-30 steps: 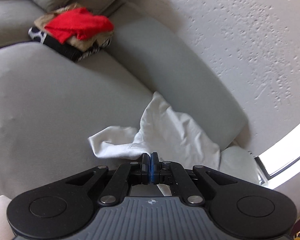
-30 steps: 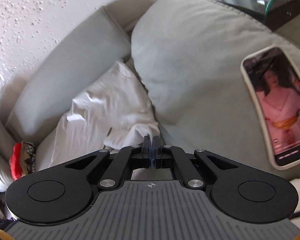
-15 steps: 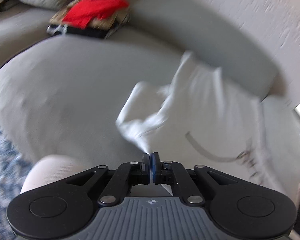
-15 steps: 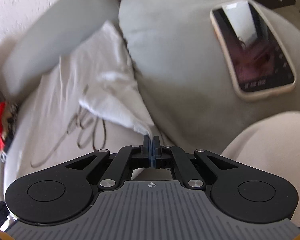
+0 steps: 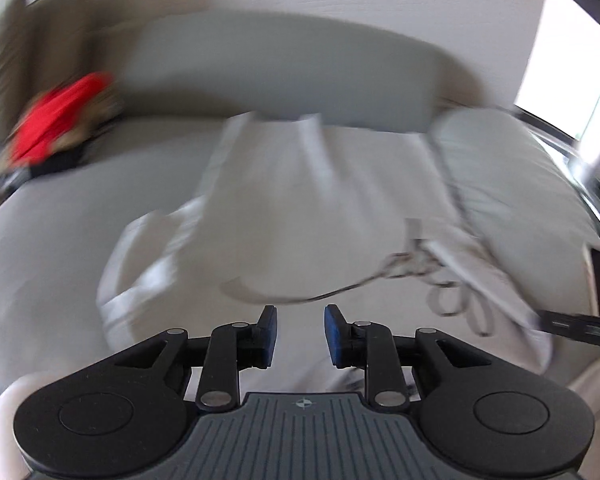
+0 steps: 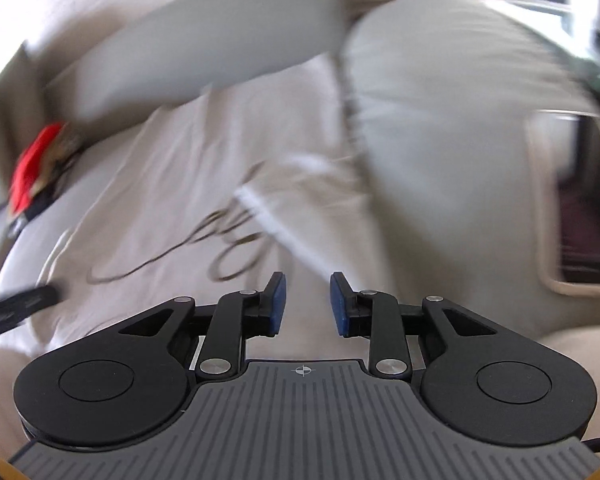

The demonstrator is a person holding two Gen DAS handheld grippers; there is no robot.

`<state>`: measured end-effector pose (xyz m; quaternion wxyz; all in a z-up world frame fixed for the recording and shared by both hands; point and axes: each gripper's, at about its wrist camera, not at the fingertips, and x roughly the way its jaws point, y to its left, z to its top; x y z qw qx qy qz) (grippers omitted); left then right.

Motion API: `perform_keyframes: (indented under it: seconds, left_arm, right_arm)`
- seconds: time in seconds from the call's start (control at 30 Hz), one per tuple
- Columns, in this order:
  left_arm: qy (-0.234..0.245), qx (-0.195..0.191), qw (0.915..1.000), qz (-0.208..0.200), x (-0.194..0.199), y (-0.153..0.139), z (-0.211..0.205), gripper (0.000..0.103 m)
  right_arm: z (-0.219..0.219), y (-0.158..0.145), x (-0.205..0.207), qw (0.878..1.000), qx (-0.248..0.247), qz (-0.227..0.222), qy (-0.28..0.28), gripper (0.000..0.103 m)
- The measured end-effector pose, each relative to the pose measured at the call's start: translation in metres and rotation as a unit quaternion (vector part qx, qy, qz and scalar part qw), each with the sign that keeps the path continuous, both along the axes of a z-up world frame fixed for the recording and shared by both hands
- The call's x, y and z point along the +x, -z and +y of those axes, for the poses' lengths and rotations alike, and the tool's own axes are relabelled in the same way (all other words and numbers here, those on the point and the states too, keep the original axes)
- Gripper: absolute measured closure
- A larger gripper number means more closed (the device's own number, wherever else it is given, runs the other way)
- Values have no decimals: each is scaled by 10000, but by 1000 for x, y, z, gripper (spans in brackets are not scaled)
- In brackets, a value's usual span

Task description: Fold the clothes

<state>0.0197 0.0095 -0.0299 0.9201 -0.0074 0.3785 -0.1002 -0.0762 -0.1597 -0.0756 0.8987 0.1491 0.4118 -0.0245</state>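
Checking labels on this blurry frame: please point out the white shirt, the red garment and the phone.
white shirt [image 5: 300,200]: left wrist view, on the plain middle of its spread body.
red garment [image 5: 56,120]: left wrist view, centre of the red cloth atop the pile.
phone [image 6: 584,204]: right wrist view, on its dark screen.

Left wrist view: low, close above a grey fabric sofa seat [image 5: 52,248], facing the back cushion at 12 o'clock; own left gripper [image 5: 300,330] fills the bottom edge.

Right wrist view: equally low and close, facing the same way; right gripper [image 6: 307,304] at 6 o'clock.

Shared: spread white printed garment [image 5: 300,200] [image 6: 172,184] at centre, and red folded cloth pile [image 5: 56,124] [image 6: 32,168] at 9–10 o'clock. Both blurred.
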Motion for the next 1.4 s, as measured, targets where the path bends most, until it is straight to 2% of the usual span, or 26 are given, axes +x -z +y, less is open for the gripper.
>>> perform_keyframes:
  seconds: [0.07,0.13,0.2,0.23,0.27,0.33,0.37,0.4,0.47,0.53,0.57,0.7,0.83,0.93,0.97,1.0,1.07,1.2,1.4]
  left_arm:
    - [321,58,9994,106,4,13,-21,79]
    - [547,171,9978,328,4,28,-36,80]
    - [709,315,9943,726,-2,45,-46,80]
    - [752,346,9942,680,-12,46,-45,80]
    - [804,387,9940,640,-22,48,-44,80]
    - [987,603,9899,817,-32,43,-46,80]
    - [980,496,9893,963,-32,39,-45,80]
    - [972,396,9885,1091,-31,34,-44,79]
    - [915,357,9911,902,-26,25,-48,79]
    - [858,319,9932,714,-21,15,-52,72]
    - [833,303,9941,625,-18,10,-55,68]
    - [912,298,9936,592,8,14,-73,67]
    - [957,20,9932,660,22,26,-85,72]
    - [1016,-52,9885,1121,29,44,-92,76]
    - [1011,-30,9883,1146,28,48,-93,75]
    - [1030,-12,9885,1106,27,49,-94,74]
    - [1064,20,9890,1030,25,50,-94,73]
    - [997,-164,9883,1146,29,51,-89,71]
    - [1030,-174,9881,1126,26,51,-89,70]
  right_arm:
    - [14,12,9,9991,-25,128,-395,75]
    - [24,21,2,9970,-291,295,-656,74]
    - [30,24,-11,9943,-523,439,-823,73]
    - [31,24,-19,9931,-601,513,-863,72]
    - [29,24,-25,9929,-482,666,-857,72]
    - [22,23,-35,9921,-264,908,-821,72]
    - [19,22,-39,9919,-170,983,-791,72]
    - [16,18,-43,9931,-130,886,-757,72]
    - [12,9,-46,9961,-78,523,-701,67]
    - [5,-2,-45,9981,-78,100,-605,59]
    - [2,-7,-43,9983,-91,-96,-568,58]
    - [-18,-16,-20,9979,-140,-488,-400,57]
    - [-43,-15,9,9959,30,-902,-85,55]
    - [-52,-1,44,9963,349,-757,-198,60]
    - [-51,4,53,9964,390,-694,-276,67]
    - [-51,10,62,9965,430,-631,-354,68]
    - [-50,21,81,9961,511,-504,-510,69]
    - [-41,36,103,9947,601,-280,-783,69]
    - [-22,45,113,9940,161,-175,-1069,69]
